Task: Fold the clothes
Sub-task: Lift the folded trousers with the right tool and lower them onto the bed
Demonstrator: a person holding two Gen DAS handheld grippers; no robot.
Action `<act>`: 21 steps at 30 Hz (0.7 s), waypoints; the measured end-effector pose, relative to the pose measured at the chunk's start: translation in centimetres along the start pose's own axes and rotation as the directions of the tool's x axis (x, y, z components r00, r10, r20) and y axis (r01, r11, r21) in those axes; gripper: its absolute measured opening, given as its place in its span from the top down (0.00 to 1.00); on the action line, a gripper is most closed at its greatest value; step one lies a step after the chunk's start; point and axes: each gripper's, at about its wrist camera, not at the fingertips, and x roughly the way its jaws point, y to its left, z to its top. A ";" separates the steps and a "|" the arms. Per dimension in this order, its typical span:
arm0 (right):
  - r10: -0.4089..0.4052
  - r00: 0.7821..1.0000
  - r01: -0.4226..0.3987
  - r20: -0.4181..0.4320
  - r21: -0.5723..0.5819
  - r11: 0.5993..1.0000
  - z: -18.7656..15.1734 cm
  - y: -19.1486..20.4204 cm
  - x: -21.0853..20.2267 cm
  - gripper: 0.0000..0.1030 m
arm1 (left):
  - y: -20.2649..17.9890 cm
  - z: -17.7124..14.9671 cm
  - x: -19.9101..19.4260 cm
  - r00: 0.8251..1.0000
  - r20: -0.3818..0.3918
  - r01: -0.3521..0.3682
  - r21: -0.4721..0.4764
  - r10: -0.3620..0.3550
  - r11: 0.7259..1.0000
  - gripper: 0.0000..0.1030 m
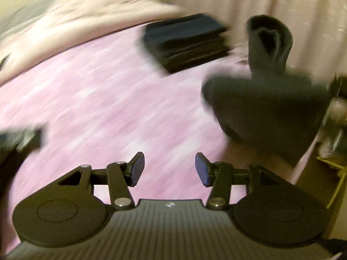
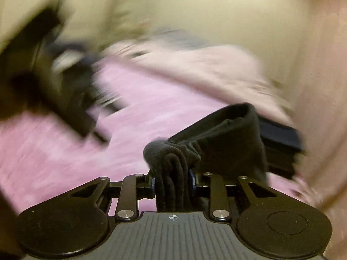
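— So, where's the garment right now?

— Bunched and folded over, up off the pink bedspread (image 1: 97, 99). The right gripper (image 2: 172, 183) is clamped on several layers of the dark garment (image 2: 221, 147) at one thick edge, probably so the folds stay together while it's carried.

— And the other one?

— The left gripper (image 1: 169, 169) has its blue pads wide apart with nothing between them, low over the bedspread. I'd guess it's free to smooth or catch the loose end.

— Where would it go?

— Likely onto the stack of folded dark clothes (image 1: 186, 43) at the far side of the bed, near the curtain (image 1: 303, 10). Both views are blurred, so details are uncertain.
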 end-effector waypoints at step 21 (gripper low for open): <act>0.015 0.920 0.018 -0.392 0.082 0.996 -7.1 -2.0 -0.2 0.41 | 6.5 -13.9 0.5 0.958 -0.087 0.231 -0.331 -0.273 0.915 0.55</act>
